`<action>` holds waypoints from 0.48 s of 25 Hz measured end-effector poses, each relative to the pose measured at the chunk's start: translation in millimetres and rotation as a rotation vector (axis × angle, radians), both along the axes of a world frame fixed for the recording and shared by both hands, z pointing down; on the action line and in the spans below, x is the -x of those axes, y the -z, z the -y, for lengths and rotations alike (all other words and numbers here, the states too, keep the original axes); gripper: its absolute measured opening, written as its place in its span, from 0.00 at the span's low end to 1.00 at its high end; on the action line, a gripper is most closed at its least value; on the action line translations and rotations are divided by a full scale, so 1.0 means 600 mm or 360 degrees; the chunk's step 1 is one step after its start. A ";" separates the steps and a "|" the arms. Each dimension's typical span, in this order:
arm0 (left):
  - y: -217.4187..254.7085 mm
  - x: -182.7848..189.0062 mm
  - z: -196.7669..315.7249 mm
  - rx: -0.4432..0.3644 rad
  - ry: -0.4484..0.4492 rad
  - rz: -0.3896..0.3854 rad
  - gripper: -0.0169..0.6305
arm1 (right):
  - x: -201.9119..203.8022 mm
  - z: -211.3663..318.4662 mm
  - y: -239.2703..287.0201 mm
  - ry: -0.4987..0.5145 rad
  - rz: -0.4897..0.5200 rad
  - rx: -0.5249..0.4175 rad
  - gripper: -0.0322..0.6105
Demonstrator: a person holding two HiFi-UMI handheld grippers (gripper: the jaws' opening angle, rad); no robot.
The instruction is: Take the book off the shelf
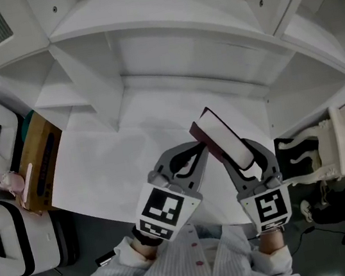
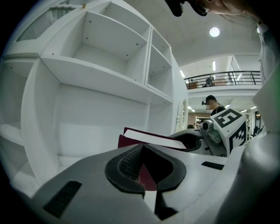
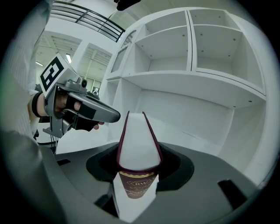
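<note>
Right gripper [image 3: 137, 168]: jaws pinching the book [image 3: 136, 144] at its near end, one jaw on each cover.
Book: maroon covers, standing on edge with the white pages up; held out in front of the white shelf unit [image 1: 161, 25], outside its compartments.
Left gripper [image 1: 203, 148]: jaws pressed together at the tips, nothing gripped; tips just left of the book's left cover, contact unclear.
</note>
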State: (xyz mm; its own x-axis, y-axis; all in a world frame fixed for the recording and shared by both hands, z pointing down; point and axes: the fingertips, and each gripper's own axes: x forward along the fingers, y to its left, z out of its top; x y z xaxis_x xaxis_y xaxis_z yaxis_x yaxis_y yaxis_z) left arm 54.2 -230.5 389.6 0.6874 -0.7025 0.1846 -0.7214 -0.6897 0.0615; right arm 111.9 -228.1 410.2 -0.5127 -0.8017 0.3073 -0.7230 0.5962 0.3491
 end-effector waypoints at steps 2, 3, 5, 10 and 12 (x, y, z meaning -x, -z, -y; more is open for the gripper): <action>0.000 0.002 0.001 0.0000 0.0005 -0.0002 0.04 | 0.001 0.000 0.000 0.0006 -0.0005 -0.0006 0.39; -0.001 0.002 0.002 0.0000 0.0007 -0.0003 0.04 | 0.001 0.000 0.000 0.0011 -0.0010 -0.0010 0.39; -0.001 0.003 0.002 0.0001 0.0008 -0.0004 0.04 | 0.002 -0.001 -0.001 0.0017 -0.0020 -0.0014 0.39; -0.001 0.000 0.001 0.0002 0.0003 -0.0007 0.04 | 0.004 -0.001 0.000 0.0022 -0.0031 -0.0011 0.39; -0.002 -0.002 0.000 0.0004 0.0001 -0.0007 0.04 | 0.004 -0.001 0.001 0.0027 -0.0034 -0.0010 0.39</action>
